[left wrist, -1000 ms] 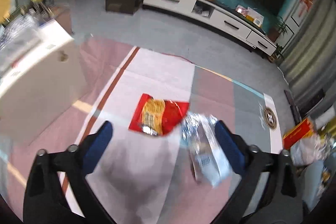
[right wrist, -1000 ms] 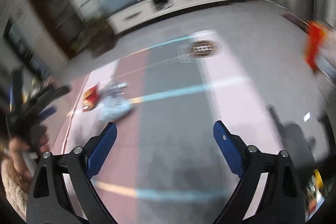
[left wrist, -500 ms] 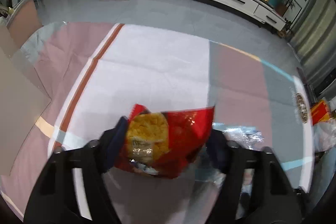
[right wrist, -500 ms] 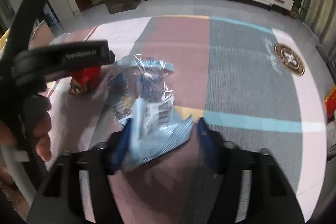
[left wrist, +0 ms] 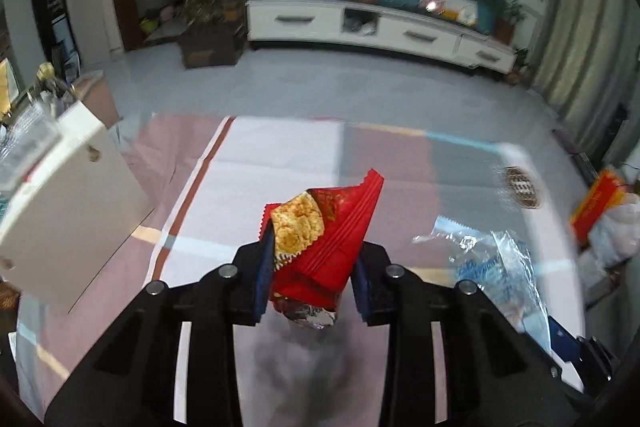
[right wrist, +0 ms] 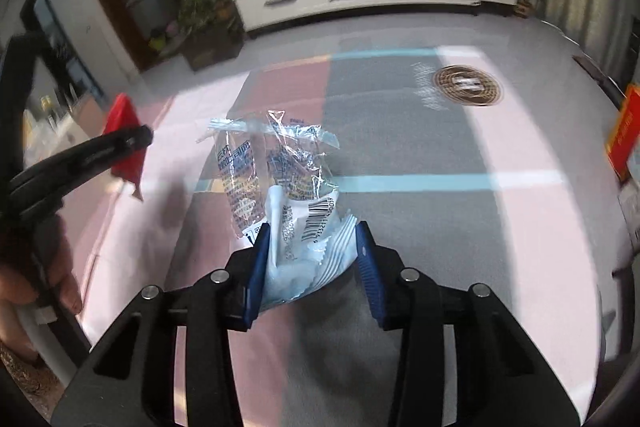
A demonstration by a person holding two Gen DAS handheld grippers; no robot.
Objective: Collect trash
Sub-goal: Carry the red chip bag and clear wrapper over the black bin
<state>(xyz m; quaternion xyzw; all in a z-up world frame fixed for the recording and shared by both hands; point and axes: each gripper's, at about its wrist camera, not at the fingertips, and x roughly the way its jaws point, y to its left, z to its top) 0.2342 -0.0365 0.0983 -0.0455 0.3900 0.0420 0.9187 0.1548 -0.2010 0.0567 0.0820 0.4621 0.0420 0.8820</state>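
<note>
The left gripper (left wrist: pixel 310 267) had just been closing its jaws, and they now pinched the red wrapper (left wrist: pixel 332 227) between the blue pads. The wrapper stood up out of the jaws, lifted off the mat (left wrist: pixel 280 167), with its torn silver end hanging below the pads. A picture of yellow crackers showed on its left face.

The right gripper (right wrist: pixel 312 259) had also just been closing its jaws, and they gripped the clear wrapper (right wrist: pixel 296 203). The pads pressed on its white and blue lower part, where a barcode was printed. The transparent upper part with blue letters rose crumpled above the jaws, over the grey and pink stripes of the mat (right wrist: pixel 400 131).

In the right wrist view, the left gripper (right wrist: pixel 132 139) appeared at the left side of the mat with the red wrapper (right wrist: pixel 126 135) in it, and a hand (right wrist: pixel 36 267) held its handle. In the left wrist view, the clear wrapper (left wrist: pixel 492 259) was to the right of the red one, above the right edge of the mat.

A white cabinet (left wrist: pixel 72 211) stood at the left edge of the mat. A red box (left wrist: pixel 596 203) lay beyond the right edge. A long white TV stand (left wrist: pixel 360 23) stood against the wall, far behind the mat.
</note>
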